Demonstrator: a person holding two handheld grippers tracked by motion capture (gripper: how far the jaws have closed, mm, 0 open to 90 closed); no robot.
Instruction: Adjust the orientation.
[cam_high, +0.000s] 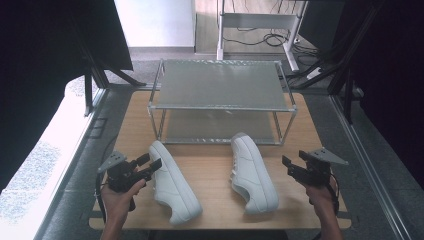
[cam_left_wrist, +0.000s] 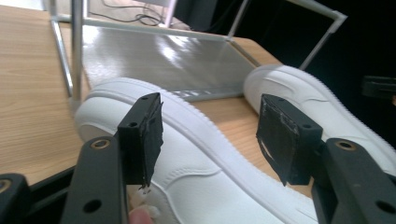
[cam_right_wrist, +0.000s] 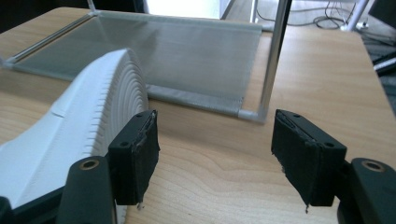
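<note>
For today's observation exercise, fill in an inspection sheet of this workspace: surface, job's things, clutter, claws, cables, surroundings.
Surface: wooden table, bare between the shoes.
Job's things: left white shoe and right white shoe, both on their sides in front of the two-tier metal rack; its shelves hold nothing.
Clutter: nothing seen.
Claws: left claw open, close beside the left shoe; right claw open, apart from the right shoe.
Cables: floor cables behind the table.
Surroundings: grey floor, dark curtains, white desk frame.
</note>
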